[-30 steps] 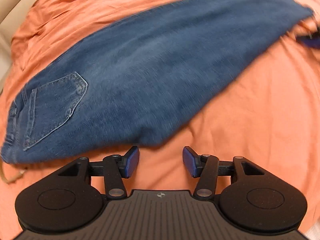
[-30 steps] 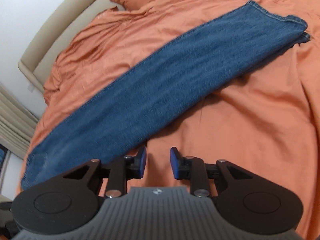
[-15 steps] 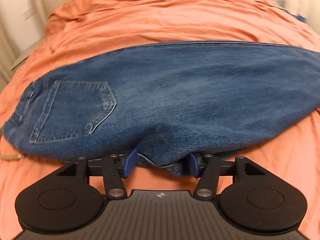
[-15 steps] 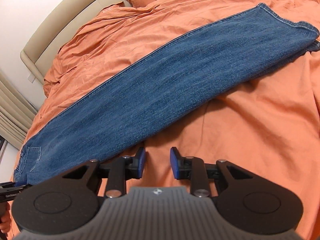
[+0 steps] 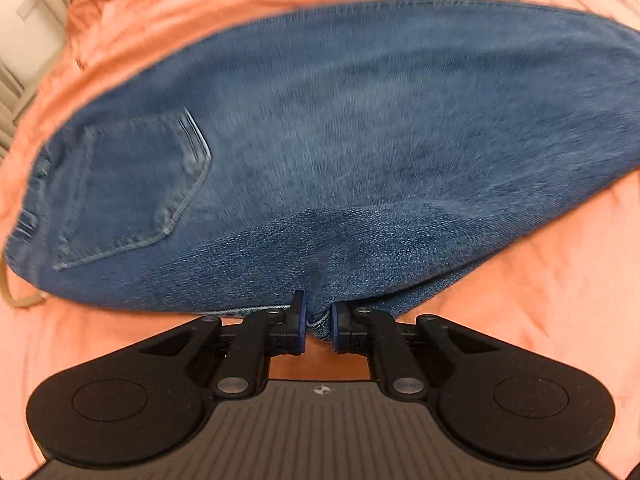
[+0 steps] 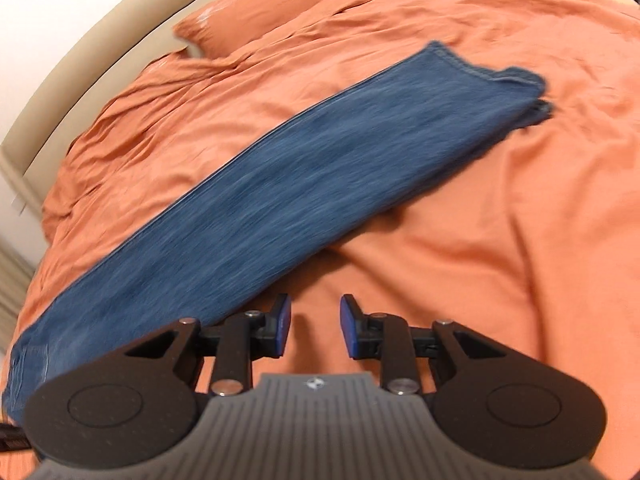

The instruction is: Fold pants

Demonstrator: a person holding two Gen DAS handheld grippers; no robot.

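Now the left gripper [image 5: 319, 322], open a second ago, is pinching the near edge of the jeans [image 5: 340, 152] lying on the orange bedspread [image 6: 520, 240]; the right gripper [image 6: 315, 326] is hovering open, gripping nothing, beside them, so lifting can begin.

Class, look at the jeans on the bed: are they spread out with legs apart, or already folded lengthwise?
Folded lengthwise: the jeans form one long strip on the orange duvet, with two hems stacked at the far end.

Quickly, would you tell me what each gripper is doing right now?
Left gripper: closed on the jeans at their near edge.
Right gripper: open, holding nothing.
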